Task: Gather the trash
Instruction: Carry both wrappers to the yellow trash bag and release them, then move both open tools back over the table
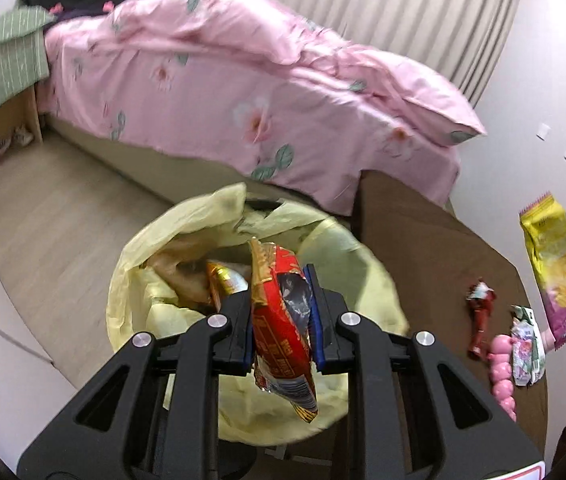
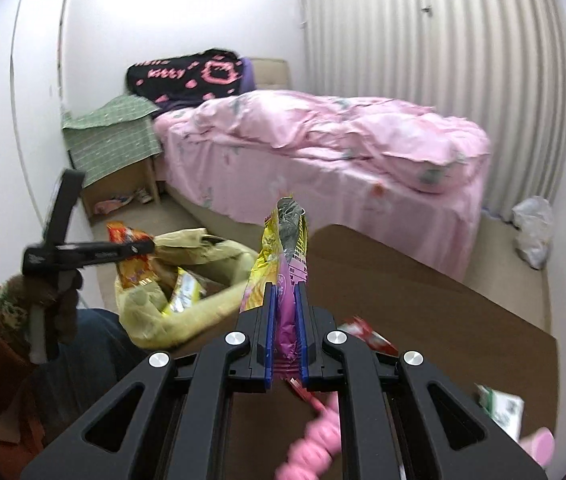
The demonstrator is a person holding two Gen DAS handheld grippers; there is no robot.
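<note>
The left hand-held gripper [image 1: 281, 316] is clamped on a red snack wrapper [image 1: 283, 320] at the lower centre of its view, jaws closed against the foil with the wrapper standing upright between them. It hangs directly above the open mouth of the yellow-lined trash bin [image 1: 323, 248], which already holds other packets. The wrapper's lower end sags toward the camera, so if the jaws part while tilted, it may catch on a finger or slide outside the near rim rather than drop in.

The right hand-held gripper [image 2: 285, 312], at the lower centre of its own view, pinches a yellow-and-purple chip bag [image 2: 283, 252] by its bottom edge; the bag's upper part twists loosely above the jaws. It sits over the brown surface [image 2: 443, 300], with the bin at the centre left. The carry across risks the thin grip slipping, or the two grippers crowding each other over the bin.

A small green-and-white wrapper [image 1: 525, 344] lies at the right of the left view beside a red toy figure [image 1: 481, 316] and a pink toy [image 1: 501, 364]; grabbing a toy by mistake is a likely error.
</note>
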